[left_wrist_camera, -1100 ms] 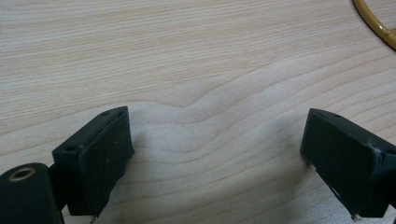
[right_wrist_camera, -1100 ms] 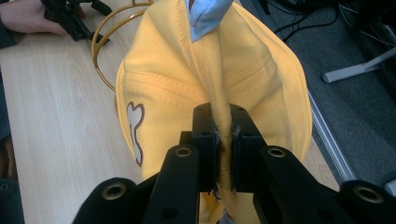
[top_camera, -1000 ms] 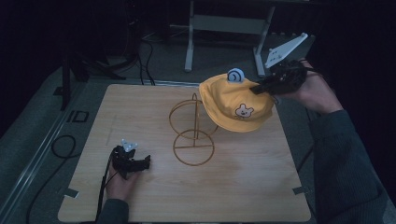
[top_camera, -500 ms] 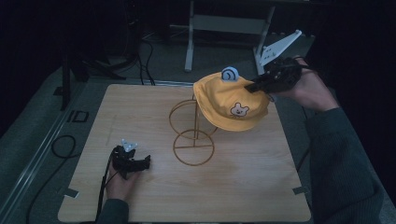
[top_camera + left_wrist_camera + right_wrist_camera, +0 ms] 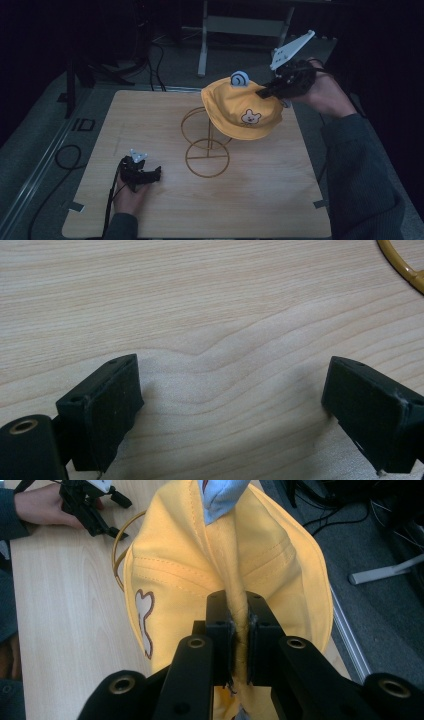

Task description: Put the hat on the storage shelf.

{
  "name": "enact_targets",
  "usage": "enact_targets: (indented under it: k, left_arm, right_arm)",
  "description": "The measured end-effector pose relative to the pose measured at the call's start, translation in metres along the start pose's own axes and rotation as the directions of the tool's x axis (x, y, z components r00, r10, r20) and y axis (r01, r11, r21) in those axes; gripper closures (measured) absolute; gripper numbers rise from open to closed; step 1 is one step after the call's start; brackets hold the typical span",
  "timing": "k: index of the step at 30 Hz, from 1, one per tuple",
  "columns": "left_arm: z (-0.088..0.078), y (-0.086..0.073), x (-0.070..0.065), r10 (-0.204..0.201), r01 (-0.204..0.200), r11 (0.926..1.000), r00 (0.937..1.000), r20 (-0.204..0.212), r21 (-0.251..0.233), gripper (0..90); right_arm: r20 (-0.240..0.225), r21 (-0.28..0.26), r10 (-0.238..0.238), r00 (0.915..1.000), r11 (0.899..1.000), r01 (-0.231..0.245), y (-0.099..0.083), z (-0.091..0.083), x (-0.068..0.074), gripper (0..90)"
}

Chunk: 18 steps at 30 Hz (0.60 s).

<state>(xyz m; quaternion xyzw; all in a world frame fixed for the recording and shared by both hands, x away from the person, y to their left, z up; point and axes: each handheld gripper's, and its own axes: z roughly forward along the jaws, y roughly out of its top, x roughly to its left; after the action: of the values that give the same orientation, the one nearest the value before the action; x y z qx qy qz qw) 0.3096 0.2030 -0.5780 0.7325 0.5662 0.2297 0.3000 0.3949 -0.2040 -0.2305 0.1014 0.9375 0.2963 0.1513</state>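
Grippers: two, one in each hand.
Left gripper (image 5: 154,173): low on the near left part of the table (image 5: 150,120), held by the left hand (image 5: 131,196); its jaws stand spread wide apart over bare wood in the left gripper view, with nothing between them.
Right gripper (image 5: 239,625): raised at the far right of the table, held by the right hand (image 5: 325,97); its jaws are pressed together on a fold of the hat's yellow cloth, seen plainly in the right gripper view.
Hats: one, a yellow hat (image 5: 240,107), held up in the air over the far right part of the table, just above and beside the stand's upper ring; whether it touches the ring cannot be told.
Hat marks: one small bear face (image 5: 251,118) on the front, and one light blue tab (image 5: 239,78) on top.
Stands: one, a stand (image 5: 207,150) of thin golden wire near the table's middle, with a round base ring flat on the wood, an upright post and a second ring above. A bit of the base ring shows at the top right corner of the left gripper view.
Tables: one, pale wood.
Plates: one grey three-cornered plate (image 5: 292,49) on the right gripper, tilted up and away.
Cables: one black cable (image 5: 112,200) from the left gripper along the near left edge; more lie on the floor beyond the table.
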Motion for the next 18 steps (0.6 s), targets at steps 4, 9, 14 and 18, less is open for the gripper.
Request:
enact_targets:
  k: [4,9,14,18]
  left_arm:
    - [0.0,0.0,0.0,0.0,0.0,1.0,1.0,0.0,0.0,9.1]
    - [0.0,0.0,0.0,0.0,0.0,1.0,1.0,0.0,0.0,9.1]
    - [0.0,0.0,0.0,0.001,-0.001,1.0,1.0,0.0,0.001,9.1]
    - [0.0,0.0,0.0,0.001,-0.001,1.0,1.0,0.0,0.001,9.1]
  right_arm:
    - [-0.004,0.001,-0.011,0.9999,1.0,0.011,0.004,0.003,0.002,83.1]
    - [-0.012,-0.01,-0.022,0.9997,1.0,0.022,0.009,0.006,0.004,83.1]
    - [-0.021,-0.008,-0.03,0.9993,1.0,0.029,0.014,0.012,0.005,83.1]
    - [-0.025,-0.007,-0.036,0.9991,0.999,0.035,0.019,0.014,0.007,83.1]
